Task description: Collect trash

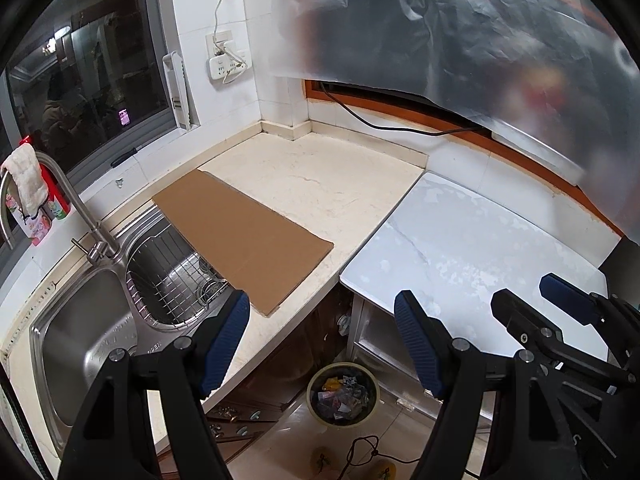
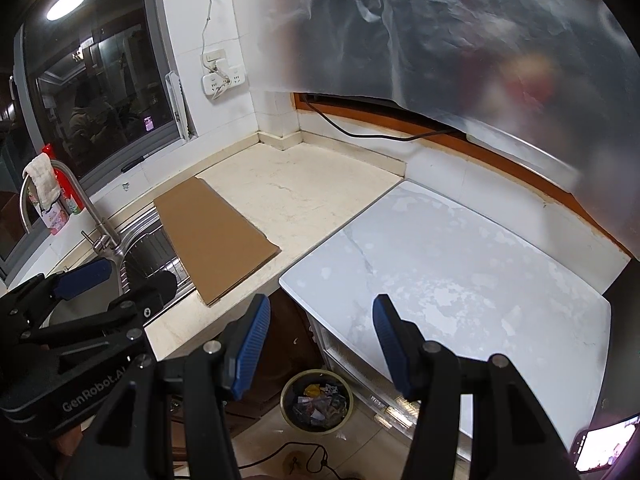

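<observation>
Left wrist view: left gripper wide, right gripper half-open, both empty; counter shows no loose trash; bin below already filled; scan before reaching.

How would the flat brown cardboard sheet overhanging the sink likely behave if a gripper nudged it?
The cardboard sheet looks thin and flat, so probably light and fairly stiff. It partly overhangs the sink, so a push that way might tip it in. On the smooth counter it would likely slide.

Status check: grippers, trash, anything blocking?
Left gripper open, empty. Right gripper open, empty. Trash bin on floor below counter edge, holding wrappers. Cardboard sheet lies across counter and sink edge; nothing blocking the bin.
</observation>
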The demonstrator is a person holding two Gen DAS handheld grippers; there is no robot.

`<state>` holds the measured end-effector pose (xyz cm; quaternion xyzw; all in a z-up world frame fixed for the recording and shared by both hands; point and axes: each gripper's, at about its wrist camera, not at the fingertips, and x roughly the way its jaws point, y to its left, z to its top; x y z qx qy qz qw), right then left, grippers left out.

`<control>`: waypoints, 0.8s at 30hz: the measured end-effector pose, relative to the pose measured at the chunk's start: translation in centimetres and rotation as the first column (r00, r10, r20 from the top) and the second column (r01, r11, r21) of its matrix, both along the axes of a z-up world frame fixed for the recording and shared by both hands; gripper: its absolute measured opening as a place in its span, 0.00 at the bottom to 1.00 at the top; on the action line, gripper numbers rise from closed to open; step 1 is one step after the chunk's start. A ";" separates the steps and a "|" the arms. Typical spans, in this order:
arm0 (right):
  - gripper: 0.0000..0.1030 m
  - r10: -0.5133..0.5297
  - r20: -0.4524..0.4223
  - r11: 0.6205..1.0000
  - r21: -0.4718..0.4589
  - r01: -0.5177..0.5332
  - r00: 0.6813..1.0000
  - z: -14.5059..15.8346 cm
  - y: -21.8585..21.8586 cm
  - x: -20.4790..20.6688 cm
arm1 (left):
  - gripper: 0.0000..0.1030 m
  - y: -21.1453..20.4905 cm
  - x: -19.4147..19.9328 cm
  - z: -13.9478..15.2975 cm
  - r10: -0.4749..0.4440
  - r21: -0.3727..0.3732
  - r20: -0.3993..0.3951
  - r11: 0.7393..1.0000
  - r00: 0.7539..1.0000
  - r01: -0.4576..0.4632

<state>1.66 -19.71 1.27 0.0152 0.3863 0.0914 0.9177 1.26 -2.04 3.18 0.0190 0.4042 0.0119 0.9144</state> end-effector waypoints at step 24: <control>0.53 -0.004 0.003 1.000 -0.003 0.004 1.000 -0.1 0.2 -0.4 | 0.71 0.8 -0.6 -0.5 -0.004 0.004 -0.004 1.000 1.000 0.004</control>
